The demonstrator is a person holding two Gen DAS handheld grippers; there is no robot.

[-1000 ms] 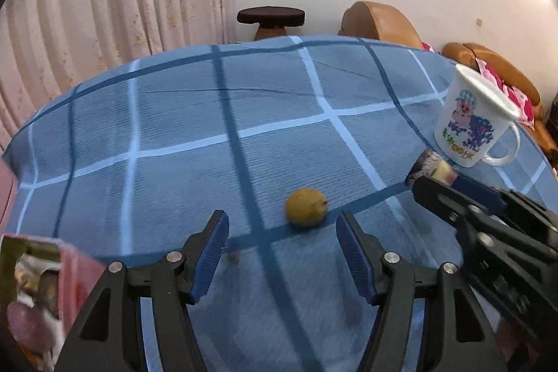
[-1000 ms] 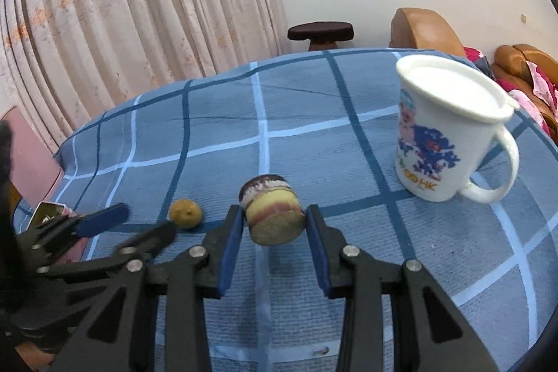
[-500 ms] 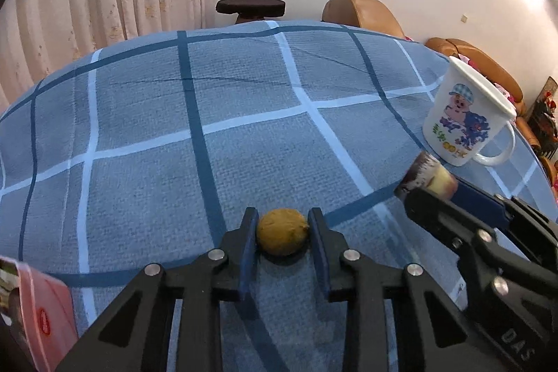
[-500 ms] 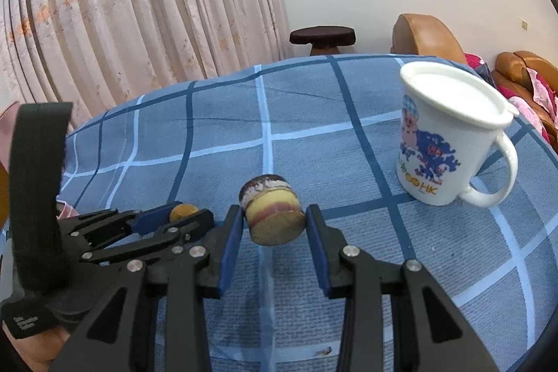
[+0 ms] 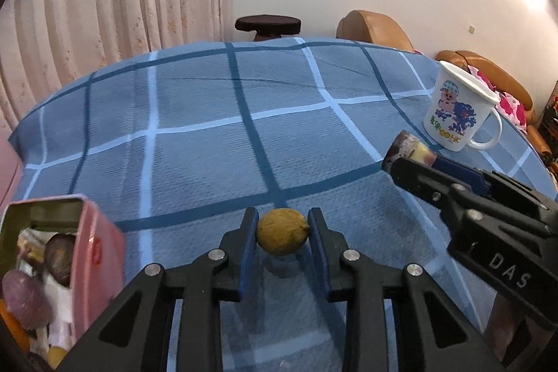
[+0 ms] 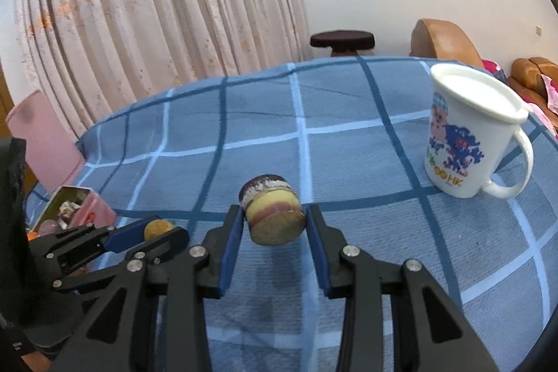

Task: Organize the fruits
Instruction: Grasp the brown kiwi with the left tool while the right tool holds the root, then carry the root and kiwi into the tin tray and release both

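the left gripper (image 5: 282,234) has its blue fingers (image 5: 248,232) pinched on a small yellow-brown fruit (image 5: 282,232), one pad on each side, and the fruit looks lifted just clear of the cloth, with its shadow below it. the right gripper (image 6: 272,218) pinches a short round piece (image 6: 271,213) with a dark top and yellow and pink bands, also off the cloth; whether it is cut fruit or something else i cannot tell.

from large to small: the table under a blue checked cloth (image 5: 195,135) fills both views. a white mug (image 6: 469,135) with a cartoon print stands upright at the far right, well apart from both grippers. a pink tin (image 5: 96,232) sits at the left edge, open, with dark purple fruits (image 5: 59,253) and other bits already inside. then the two small held pieces.

as a judgement, the sorting is partly done: some fruit is in the tin, both hands are loaded, and no other loose fruit shows on the cloth. what is left is carrying these two over and letting go, most likely into the tin, which is close to the left gripper.

both grippers point forward and downward over the near part of the table, side by side, the right one's tips just beside the left one's, each visible in the other's view.
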